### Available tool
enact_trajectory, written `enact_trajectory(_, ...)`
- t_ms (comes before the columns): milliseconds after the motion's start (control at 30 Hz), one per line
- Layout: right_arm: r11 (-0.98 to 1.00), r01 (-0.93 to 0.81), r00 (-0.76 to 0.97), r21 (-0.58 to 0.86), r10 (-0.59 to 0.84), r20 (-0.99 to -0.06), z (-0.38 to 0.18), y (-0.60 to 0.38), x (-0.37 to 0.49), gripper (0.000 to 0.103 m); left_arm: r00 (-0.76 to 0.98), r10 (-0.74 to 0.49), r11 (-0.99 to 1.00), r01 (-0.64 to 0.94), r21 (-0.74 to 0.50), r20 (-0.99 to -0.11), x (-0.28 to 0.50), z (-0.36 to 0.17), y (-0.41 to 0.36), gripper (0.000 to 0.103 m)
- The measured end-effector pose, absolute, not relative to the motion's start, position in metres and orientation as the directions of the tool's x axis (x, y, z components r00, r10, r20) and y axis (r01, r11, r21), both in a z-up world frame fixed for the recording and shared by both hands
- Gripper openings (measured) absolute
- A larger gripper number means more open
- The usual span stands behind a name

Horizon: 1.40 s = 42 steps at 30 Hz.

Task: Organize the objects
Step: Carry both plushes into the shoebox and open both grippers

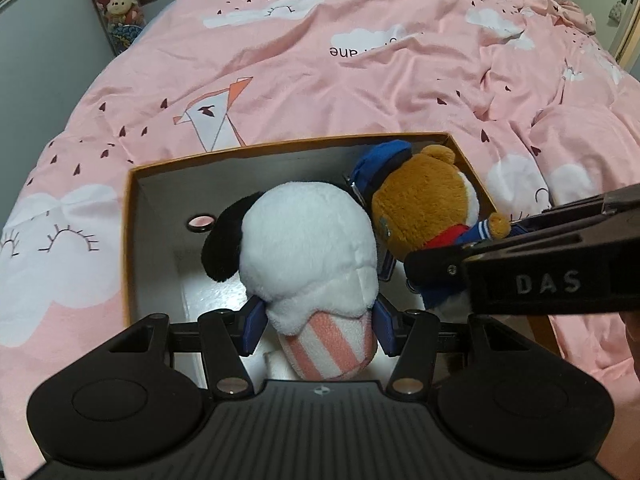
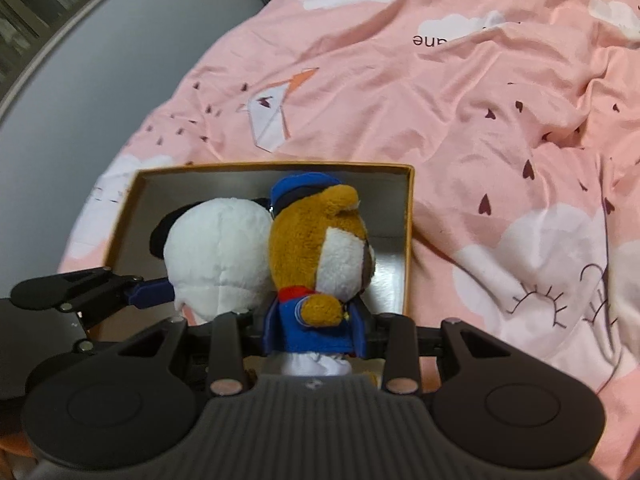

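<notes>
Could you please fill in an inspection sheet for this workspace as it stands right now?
Surface: bed covered by a rumpled pink duvet printed with clouds and hearts.
Job's things: open cardboard box on the duvet; white plush dog and brown plush bear in blue uniform, side by side above its interior.
Clutter: nothing seen loose on the duvet.
Grippers: left gripper clamped on the dog's striped body; right gripper clamped on the bear's blue jacket.
Cables: nothing seen.
Surroundings: stuffed toys stacked against the wall beyond the bed; grey wall beside it.
</notes>
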State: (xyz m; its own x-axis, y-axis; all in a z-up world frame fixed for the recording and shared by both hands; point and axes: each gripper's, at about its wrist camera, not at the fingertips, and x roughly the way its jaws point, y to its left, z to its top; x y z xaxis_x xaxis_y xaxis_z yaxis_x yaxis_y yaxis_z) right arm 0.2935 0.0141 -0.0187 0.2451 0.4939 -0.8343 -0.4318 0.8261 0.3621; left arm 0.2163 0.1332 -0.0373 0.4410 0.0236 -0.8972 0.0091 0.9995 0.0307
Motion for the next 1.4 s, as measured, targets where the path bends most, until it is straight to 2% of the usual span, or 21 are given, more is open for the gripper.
enact_trajectory(433, 0.826, -0.510, 0.290, 0.240, 0.428, -0.856, -0.025, 0.030, 0.291, 0.042, 0.473, 0.135, 0.991, -0.063, 0.119, -0.871, 0.214, -0.057, 0.112, 0.066)
enact_trajectory(533, 0.821, -0.524, 0.307, 0.224, 0.428, -0.850, -0.024, 0.030, 0.287, 0.045, 0.497, 0.150, 0.989, -0.081, 0.126, -0.855, 0.211, -0.060, 0.107, 0.068)
enact_trajectory(600, 0.814, -0.541, 0.323, 0.211, 0.433, -0.842, -0.022, 0.030, 0.284, 0.053, 0.515, 0.156, 0.988, -0.087, 0.130, -0.843, 0.208, -0.061, 0.105, 0.071)
enact_trajectory(633, 0.812, -0.548, 0.331, 0.202, 0.432, -0.839, -0.020, 0.030, 0.283, 0.053, 0.521, 0.157, 0.988, -0.090, 0.129, -0.839, 0.206, -0.061, 0.105, 0.071)
enact_trajectory(933, 0.811, -0.558, 0.389, 0.178, 0.445, -0.807, 0.003, 0.021, 0.271, 0.056, 0.606, 0.191, 0.981, -0.148, 0.127, -0.772, 0.185, -0.033, 0.109, 0.071)
enact_trajectory(1133, 0.818, -0.558, 0.477, 0.143, 0.457, -0.751, 0.032, 0.008, 0.250, 0.064, 0.669, 0.235, 0.968, -0.226, 0.108, -0.705, 0.166, -0.001, 0.109, 0.072)
enact_trajectory(1400, 0.836, -0.539, 0.639, 0.103, 0.486, -0.597, 0.075, -0.028, 0.202, 0.072, 0.745, 0.286, 0.950, -0.301, 0.079, -0.603, 0.129, 0.037, 0.100, 0.080)
